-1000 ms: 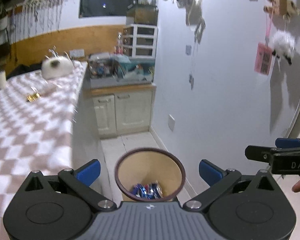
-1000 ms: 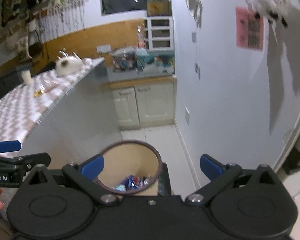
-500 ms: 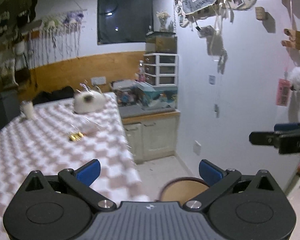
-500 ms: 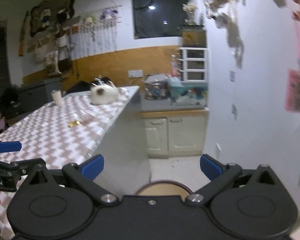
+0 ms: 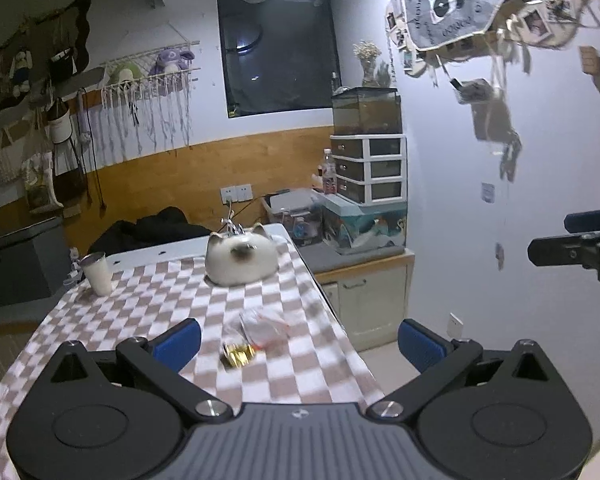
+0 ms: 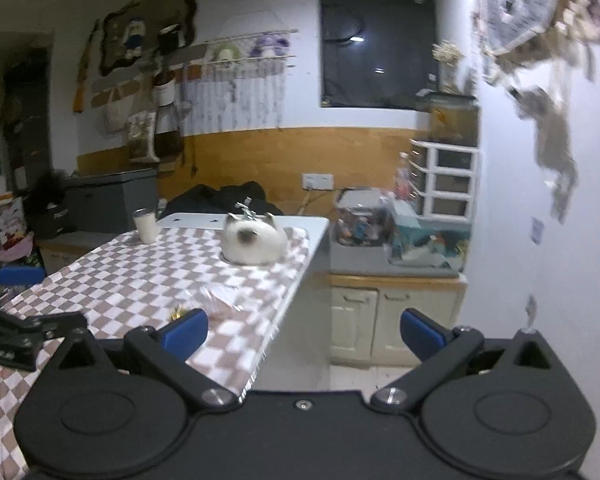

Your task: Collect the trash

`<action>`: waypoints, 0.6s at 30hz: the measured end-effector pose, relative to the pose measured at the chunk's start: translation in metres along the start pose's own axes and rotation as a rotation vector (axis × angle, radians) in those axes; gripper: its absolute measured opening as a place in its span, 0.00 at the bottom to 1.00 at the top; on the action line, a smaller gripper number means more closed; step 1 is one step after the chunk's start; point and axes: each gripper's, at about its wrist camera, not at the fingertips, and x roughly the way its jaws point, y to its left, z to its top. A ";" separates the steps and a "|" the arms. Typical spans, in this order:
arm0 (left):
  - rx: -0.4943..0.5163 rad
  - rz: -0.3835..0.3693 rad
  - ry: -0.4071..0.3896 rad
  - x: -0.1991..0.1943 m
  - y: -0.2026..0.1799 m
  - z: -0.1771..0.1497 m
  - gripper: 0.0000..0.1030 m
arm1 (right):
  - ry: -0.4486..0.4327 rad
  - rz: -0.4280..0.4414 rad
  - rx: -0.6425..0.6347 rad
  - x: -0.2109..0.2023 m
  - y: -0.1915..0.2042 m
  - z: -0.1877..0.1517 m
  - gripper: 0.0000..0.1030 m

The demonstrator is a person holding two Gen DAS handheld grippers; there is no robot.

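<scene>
Gold foil is glinting just ahead of the left gripper [image 5: 298, 338], lying on the checkered tablecloth [image 5: 148, 300] slightly nearer its left finger, with a crumpled clear wrapper [image 5: 265, 326] touching it on the far side. Both tongs are standing released, blue pads wide apart and gripping nothing. The right gripper [image 6: 304, 328] is hovering out past the table's edge, with the same gold foil [image 6: 178, 313] and clear wrapper [image 6: 220, 296] sitting off beyond its left finger.

Judging by position, the left tongs are the ones lining up for the pick. Doing it well probably means coming down with the fingers straddling the foil and wrapper together, pads low to the cloth, then closing slowly so the light plastic is not skidding away or the cloth bunching up in the jaws.

Farther ahead, a white cat-shaped ornament [image 5: 242, 254] and a pale cup [image 5: 97, 273] are sitting well beyond the trash and should be left alone.
</scene>
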 end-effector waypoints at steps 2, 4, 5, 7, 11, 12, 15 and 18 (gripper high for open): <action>-0.007 -0.003 0.003 0.018 0.011 0.011 1.00 | 0.002 0.020 -0.019 0.015 0.005 0.016 1.00; -0.013 0.001 0.011 0.037 0.022 0.017 1.00 | -0.003 0.024 -0.028 0.034 0.011 0.031 1.00; -0.016 0.010 0.018 0.049 0.027 0.020 1.00 | -0.004 0.025 -0.028 0.043 0.014 0.036 1.00; -0.014 0.018 0.027 0.065 0.034 0.021 1.00 | -0.001 0.034 -0.025 0.064 0.018 0.047 1.00; -0.042 -0.009 0.040 0.104 0.051 0.018 1.00 | 0.041 0.070 -0.025 0.109 0.029 0.065 1.00; -0.054 -0.007 0.049 0.113 0.057 0.017 1.00 | 0.050 0.079 -0.024 0.119 0.031 0.068 1.00; -0.085 0.005 0.079 0.144 0.071 0.010 1.00 | 0.056 0.096 -0.002 0.150 0.038 0.078 1.00; -0.129 0.006 0.097 0.172 0.083 0.001 1.00 | 0.050 0.117 0.028 0.181 0.044 0.082 1.00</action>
